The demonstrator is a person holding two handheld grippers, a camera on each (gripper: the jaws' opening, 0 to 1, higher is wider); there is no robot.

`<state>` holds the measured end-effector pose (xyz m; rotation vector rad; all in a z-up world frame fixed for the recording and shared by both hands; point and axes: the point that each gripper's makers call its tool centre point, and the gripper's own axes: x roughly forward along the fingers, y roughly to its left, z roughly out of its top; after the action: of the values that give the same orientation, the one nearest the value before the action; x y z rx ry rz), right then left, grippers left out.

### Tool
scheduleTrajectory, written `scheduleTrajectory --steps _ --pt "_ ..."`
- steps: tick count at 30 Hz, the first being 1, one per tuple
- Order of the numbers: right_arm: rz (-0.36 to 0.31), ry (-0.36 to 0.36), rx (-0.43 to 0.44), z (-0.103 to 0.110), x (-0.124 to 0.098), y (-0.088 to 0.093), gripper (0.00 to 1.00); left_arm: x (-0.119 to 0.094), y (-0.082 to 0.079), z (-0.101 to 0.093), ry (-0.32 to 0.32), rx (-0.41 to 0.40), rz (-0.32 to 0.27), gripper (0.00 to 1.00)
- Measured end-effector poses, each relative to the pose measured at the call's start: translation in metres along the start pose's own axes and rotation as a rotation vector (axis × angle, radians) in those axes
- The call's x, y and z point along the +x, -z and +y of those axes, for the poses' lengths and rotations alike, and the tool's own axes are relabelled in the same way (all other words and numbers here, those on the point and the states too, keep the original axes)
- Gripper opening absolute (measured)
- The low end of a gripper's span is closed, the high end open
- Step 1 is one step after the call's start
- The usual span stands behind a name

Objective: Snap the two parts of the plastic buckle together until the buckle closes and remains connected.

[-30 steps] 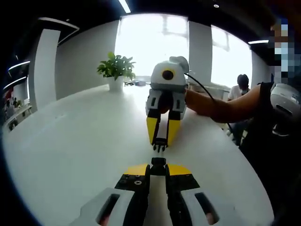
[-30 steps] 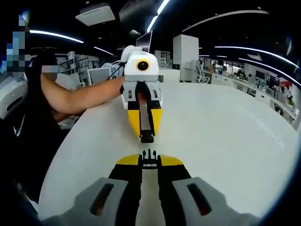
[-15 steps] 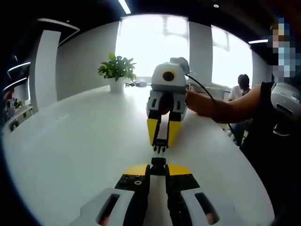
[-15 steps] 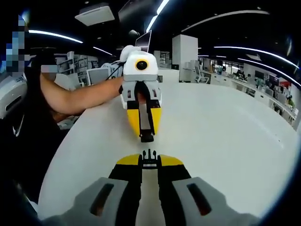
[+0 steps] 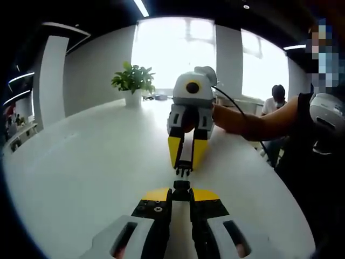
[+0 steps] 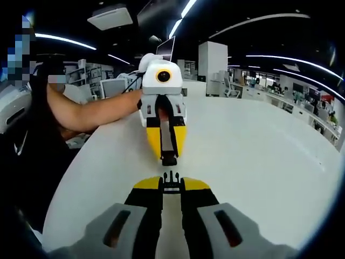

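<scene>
Buckle halves, pronged half (image 6: 171, 177) clamped in right gripper (image 6: 171, 183) fingers, socket half (image 5: 181, 186) clamped in left gripper (image 5: 181, 190), face each other at twelve o'clock, apart; slight misalignment could jam prongs.

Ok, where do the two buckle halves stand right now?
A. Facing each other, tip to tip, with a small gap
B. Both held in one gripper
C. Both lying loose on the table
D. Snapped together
A: the left gripper holds the socket half and the right gripper holds the pronged half, tips facing with a small gap between them.
</scene>
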<state>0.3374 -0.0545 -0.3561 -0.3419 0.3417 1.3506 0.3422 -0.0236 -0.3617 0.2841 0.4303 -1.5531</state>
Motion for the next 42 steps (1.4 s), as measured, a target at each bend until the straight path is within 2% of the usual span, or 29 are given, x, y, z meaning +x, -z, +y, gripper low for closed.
scheduleTrajectory --steps 14,20,23,42 --pt "0.026 -0.006 -0.003 0.003 0.005 0.006 0.11 0.004 0.005 0.002 -0.004 0.016 0.017 0.11" --pt "0.034 -0.004 -0.017 0.001 0.007 0.009 0.11 0.009 0.013 0.004 -0.013 0.052 0.042 0.11" --pt "0.032 -0.004 -0.020 0.000 0.007 0.009 0.11 0.008 0.012 0.005 -0.022 0.065 0.035 0.11" --pt "0.035 0.001 -0.018 -0.001 0.010 0.013 0.11 0.008 0.012 0.005 -0.004 0.012 0.014 0.11"
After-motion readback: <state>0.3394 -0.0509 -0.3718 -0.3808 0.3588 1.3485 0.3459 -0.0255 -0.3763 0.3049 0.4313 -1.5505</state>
